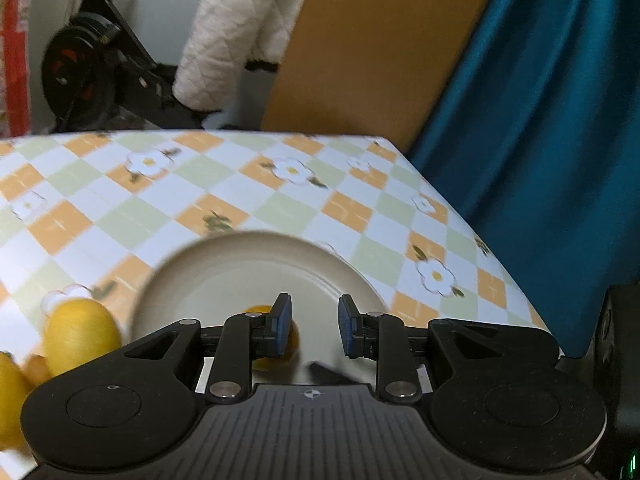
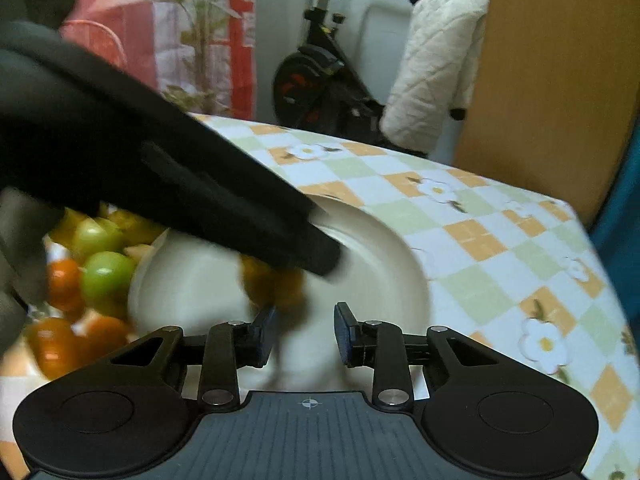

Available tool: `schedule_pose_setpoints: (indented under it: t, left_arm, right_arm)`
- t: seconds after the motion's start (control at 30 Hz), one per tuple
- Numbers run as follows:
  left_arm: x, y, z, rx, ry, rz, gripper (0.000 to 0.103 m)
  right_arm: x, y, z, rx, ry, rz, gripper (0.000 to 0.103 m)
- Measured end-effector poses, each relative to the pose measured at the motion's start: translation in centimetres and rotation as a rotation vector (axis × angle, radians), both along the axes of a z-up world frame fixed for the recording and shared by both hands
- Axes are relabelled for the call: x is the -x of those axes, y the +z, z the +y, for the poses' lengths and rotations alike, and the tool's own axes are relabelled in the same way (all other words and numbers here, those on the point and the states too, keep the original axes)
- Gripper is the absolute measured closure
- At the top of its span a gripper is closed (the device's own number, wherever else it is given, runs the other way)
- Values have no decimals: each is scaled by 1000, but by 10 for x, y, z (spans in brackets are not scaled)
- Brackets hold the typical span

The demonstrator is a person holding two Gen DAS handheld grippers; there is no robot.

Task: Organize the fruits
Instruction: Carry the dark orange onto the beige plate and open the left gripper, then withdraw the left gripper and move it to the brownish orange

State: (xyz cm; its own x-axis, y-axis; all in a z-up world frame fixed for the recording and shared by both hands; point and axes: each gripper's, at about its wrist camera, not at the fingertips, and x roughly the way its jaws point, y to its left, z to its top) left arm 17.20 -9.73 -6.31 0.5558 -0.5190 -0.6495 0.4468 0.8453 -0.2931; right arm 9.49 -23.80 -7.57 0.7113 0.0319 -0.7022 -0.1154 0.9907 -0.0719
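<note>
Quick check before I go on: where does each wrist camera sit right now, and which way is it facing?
Left wrist: on the left gripper, looking down over its fingers at the cream plate and a yellow fruit beside it.
Right wrist: on the right gripper, facing the same plate from its right; the left gripper crosses its view, blurred.
Shared: plate, an orange fruit on it, checked tablecloth, exercise bike.

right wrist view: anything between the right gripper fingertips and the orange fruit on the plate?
Nothing: only bare plate lies between the right gripper and the blurred orange fruit, just ahead.
</note>
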Motion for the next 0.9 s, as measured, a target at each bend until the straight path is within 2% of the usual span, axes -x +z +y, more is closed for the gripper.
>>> schedule_pose_setpoints:
  t: [0.2, 0.27, 0.3, 0.37, 0.47, 0.7, 0.9]
  left_arm:
    - [0, 16, 24, -27, 78, -47, 72]
    - [3, 22, 34, -38, 101, -65, 69]
    - [5, 25, 39, -44, 111, -76, 64]
    - [11, 31, 49, -58, 134, -104, 56]
    - [21, 39, 63, -85, 175, -142, 43]
    - [46, 47, 92, -144, 259, -179, 25]
    - [68, 40, 108, -124, 288, -175, 25]
  right_arm:
    - [7, 9, -7, -40, -52, -34, 70]
    - [13, 12, -4, -56, -47, -51, 59]
    - [15, 14, -2, -64, -47, -61, 54]
    - [14, 19, 1, -88, -45, -80, 37]
    - [17, 27, 7, -113, -42, -97, 23]
    - [23, 43, 28, -137, -76, -123, 7]
    - [40, 43, 45, -168, -43, -134, 7]
